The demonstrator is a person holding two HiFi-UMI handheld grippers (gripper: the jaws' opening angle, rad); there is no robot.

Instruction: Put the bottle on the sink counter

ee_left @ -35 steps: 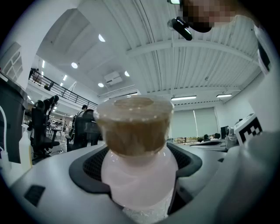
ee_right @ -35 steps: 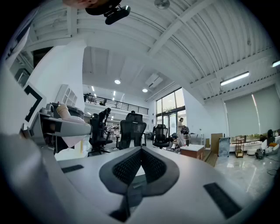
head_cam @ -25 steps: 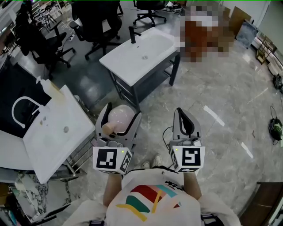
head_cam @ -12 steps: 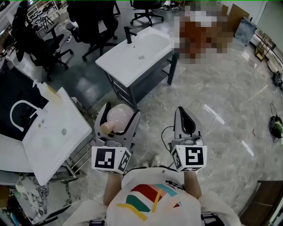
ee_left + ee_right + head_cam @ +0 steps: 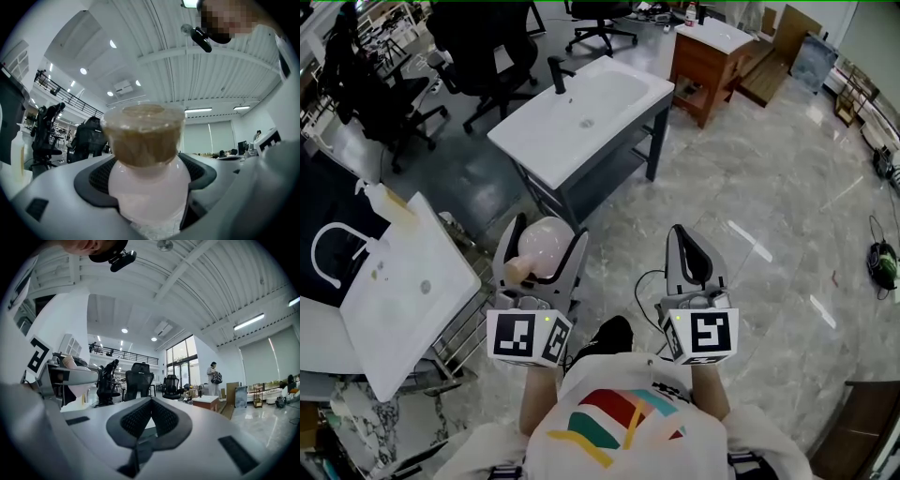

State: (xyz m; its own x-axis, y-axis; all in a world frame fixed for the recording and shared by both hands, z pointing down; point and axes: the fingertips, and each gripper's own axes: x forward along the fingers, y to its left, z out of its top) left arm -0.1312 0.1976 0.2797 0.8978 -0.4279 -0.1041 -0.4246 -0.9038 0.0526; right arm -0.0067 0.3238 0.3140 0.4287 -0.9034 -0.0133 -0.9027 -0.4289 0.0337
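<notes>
The left gripper (image 5: 546,236) has its jaws clamped on the pink bottle (image 5: 546,251), which has a tan cap (image 5: 143,138). It holds the bottle in the air above the marble floor (image 5: 750,187). The right gripper (image 5: 686,246) hangs just beside it, jaws pressed together on nothing. The white sink counter (image 5: 542,141) with a black faucet (image 5: 556,72) stands ahead, well apart from the bottle. A second sink (image 5: 403,309) stands to the left.

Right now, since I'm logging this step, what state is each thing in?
bottle: capped, clamped between jaws, not yet on a counter.
left hand-held gripper: shut on the bottle.
right hand-held gripper: shut, empty.
sink counter: bare apart from its faucet.
</notes>
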